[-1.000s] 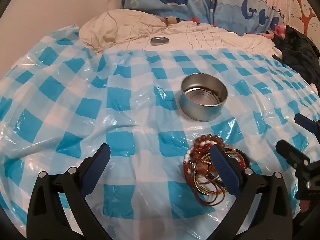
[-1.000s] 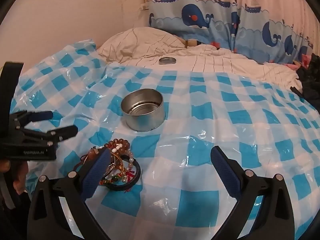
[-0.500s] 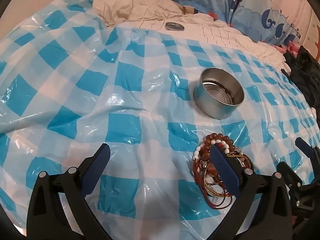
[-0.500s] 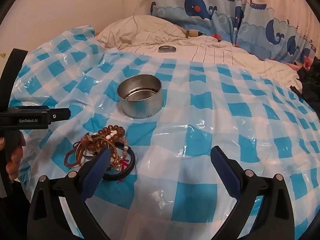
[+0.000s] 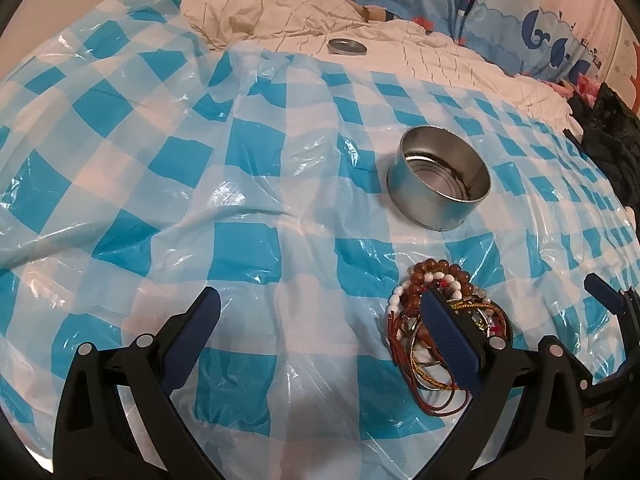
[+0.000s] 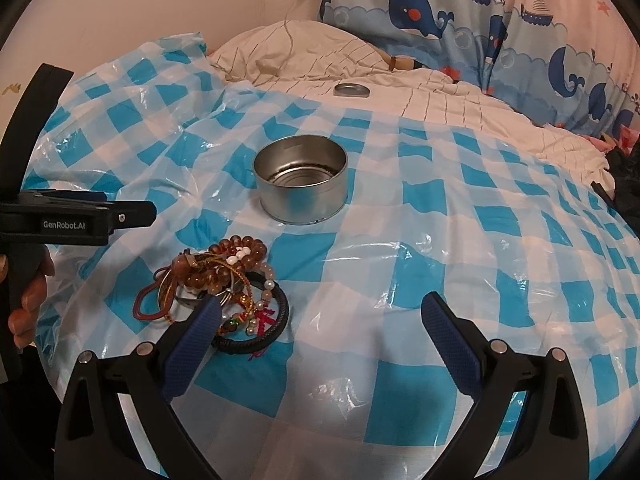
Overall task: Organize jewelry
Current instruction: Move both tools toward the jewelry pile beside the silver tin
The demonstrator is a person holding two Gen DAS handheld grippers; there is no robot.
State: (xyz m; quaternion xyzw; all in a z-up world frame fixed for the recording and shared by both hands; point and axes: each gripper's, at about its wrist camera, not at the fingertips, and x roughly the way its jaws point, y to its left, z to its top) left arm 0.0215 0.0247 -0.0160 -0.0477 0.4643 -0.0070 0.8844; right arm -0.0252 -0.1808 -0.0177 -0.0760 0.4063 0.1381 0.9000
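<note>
A tangled pile of bracelets [image 5: 436,300] [image 6: 218,276], brown and white beads, cords and a black band, lies on the blue-checked plastic sheet [image 5: 248,216]. An open round metal tin [image 5: 438,182] [image 6: 301,178] stands just beyond the pile. Its lid [image 5: 346,46] [image 6: 351,89] lies farther back on the cream quilt. My left gripper [image 5: 320,304] is open and empty; its right finger overlaps the pile in view. My right gripper [image 6: 320,308] is open and empty; its left finger is at the pile's near edge.
A cream quilt [image 6: 440,96] and whale-print pillows [image 6: 440,8] lie at the back. Dark fabric [image 5: 612,148] sits at the right edge. The left gripper body [image 6: 72,220] and a hand show at the left of the right wrist view.
Both grippers have moved closer to the sheet and the bracelet pile. The left wrist view has swung, so the tin and pile sit more to the right. Nothing was picked up.
</note>
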